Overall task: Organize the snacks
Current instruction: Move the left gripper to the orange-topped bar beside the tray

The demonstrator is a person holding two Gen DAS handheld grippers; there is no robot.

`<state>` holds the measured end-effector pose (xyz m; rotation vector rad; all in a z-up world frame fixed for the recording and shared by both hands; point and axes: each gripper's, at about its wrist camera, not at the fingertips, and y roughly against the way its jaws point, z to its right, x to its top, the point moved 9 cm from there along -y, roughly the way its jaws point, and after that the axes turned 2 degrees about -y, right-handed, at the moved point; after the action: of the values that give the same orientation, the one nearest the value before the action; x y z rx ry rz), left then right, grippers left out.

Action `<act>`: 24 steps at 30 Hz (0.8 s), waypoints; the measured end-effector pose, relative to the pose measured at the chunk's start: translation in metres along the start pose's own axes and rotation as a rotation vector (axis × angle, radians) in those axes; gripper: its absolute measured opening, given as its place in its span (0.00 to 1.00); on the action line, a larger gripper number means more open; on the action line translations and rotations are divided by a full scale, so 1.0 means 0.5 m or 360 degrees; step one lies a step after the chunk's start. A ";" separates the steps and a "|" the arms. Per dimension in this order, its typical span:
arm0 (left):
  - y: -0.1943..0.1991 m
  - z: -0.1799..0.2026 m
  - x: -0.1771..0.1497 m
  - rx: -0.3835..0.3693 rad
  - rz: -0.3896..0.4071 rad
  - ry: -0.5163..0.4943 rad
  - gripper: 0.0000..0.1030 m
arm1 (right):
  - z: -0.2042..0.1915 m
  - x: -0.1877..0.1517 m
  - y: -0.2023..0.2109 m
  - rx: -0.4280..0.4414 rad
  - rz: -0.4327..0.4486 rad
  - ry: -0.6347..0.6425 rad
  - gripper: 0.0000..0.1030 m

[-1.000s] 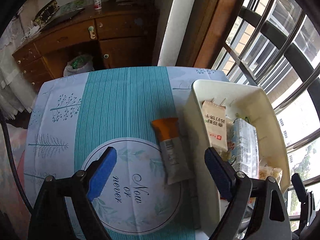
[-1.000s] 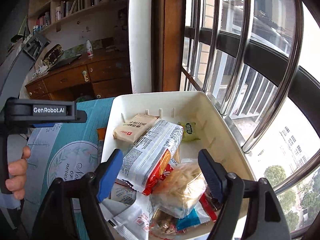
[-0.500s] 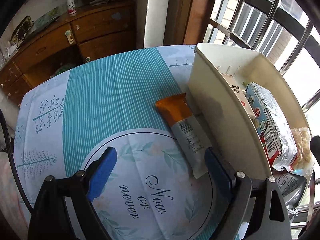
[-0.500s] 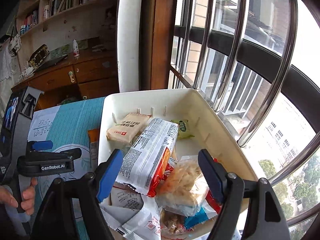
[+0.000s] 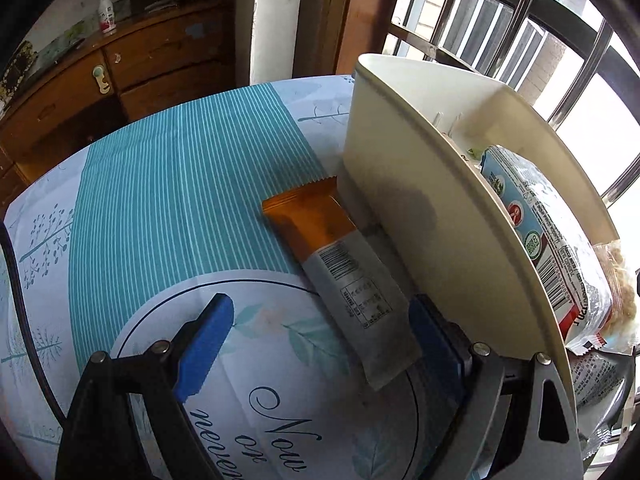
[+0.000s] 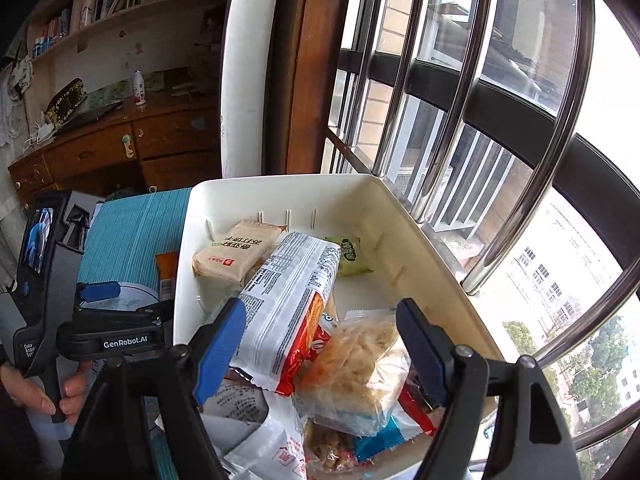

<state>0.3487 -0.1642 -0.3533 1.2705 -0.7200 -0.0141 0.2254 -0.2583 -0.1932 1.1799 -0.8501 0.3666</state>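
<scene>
While the left gripper (image 5: 320, 332) descends from overhead to worktop level | jaws wide, straddling orange-and-white snack bar (image 5: 340, 268) lying against white bin (image 5: 420, 200) outer wall | right gripper (image 6: 320, 344) jaws wide above binned snacks | next: grasp pending.

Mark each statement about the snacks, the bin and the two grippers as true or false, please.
1. The orange snack bar lies on the tablecloth beside the white bin. True.
2. The left gripper holds the snack bar. False: its jaws are open around the bar's near end.
3. The white bin is empty. False: it holds several snack packs.
4. The right gripper is open above the bin. True.
</scene>
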 end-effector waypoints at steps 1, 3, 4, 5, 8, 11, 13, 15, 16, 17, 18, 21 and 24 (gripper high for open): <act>-0.005 0.003 -0.001 0.0007 -0.0009 -0.0010 0.86 | 0.000 0.000 -0.001 0.0000 -0.0004 0.0000 0.76; -0.012 0.006 -0.001 0.0011 -0.0025 -0.0026 0.86 | 0.001 -0.001 -0.003 0.0000 -0.0009 0.0000 0.76; -0.014 0.009 -0.001 0.0003 -0.0025 -0.0029 0.86 | 0.001 -0.001 -0.003 0.0001 -0.0011 0.0000 0.76; -0.016 0.010 0.001 -0.0003 -0.0025 -0.0028 0.86 | 0.000 -0.001 -0.004 0.0003 -0.0013 0.0000 0.76; -0.021 0.010 0.003 -0.0010 -0.0029 -0.0031 0.86 | 0.002 -0.001 -0.009 0.0005 -0.0018 -0.0004 0.76; -0.026 0.003 0.003 -0.0026 -0.0038 -0.0016 0.90 | 0.005 -0.003 -0.010 0.0003 -0.0023 -0.0012 0.76; -0.031 0.002 0.003 -0.0053 -0.0049 -0.0012 0.90 | 0.007 -0.003 -0.012 0.0004 -0.0024 -0.0017 0.76; -0.035 0.000 0.007 -0.0079 -0.0066 -0.0002 0.91 | 0.008 -0.004 -0.013 0.0006 -0.0028 -0.0022 0.76; -0.037 -0.004 0.008 -0.0081 -0.0067 -0.0005 0.92 | 0.009 -0.003 -0.015 0.0007 -0.0030 -0.0023 0.76; -0.038 -0.005 0.009 -0.0082 -0.0068 -0.0010 0.92 | 0.010 -0.003 -0.015 0.0007 -0.0030 -0.0024 0.76; -0.039 -0.003 0.009 -0.0083 -0.0067 -0.0013 0.92 | 0.010 -0.003 -0.015 0.0006 -0.0031 -0.0025 0.76; -0.041 -0.006 0.013 -0.0085 -0.0055 -0.0015 0.92 | 0.012 -0.002 -0.016 0.0003 -0.0030 -0.0029 0.76; -0.042 -0.008 0.014 -0.0073 -0.0028 0.0002 0.89 | 0.014 -0.003 -0.016 0.0005 -0.0033 -0.0041 0.76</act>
<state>0.3642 -0.1703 -0.3687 1.2326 -0.7038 -0.0445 0.2270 -0.2674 -0.1984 1.1974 -0.8591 0.3366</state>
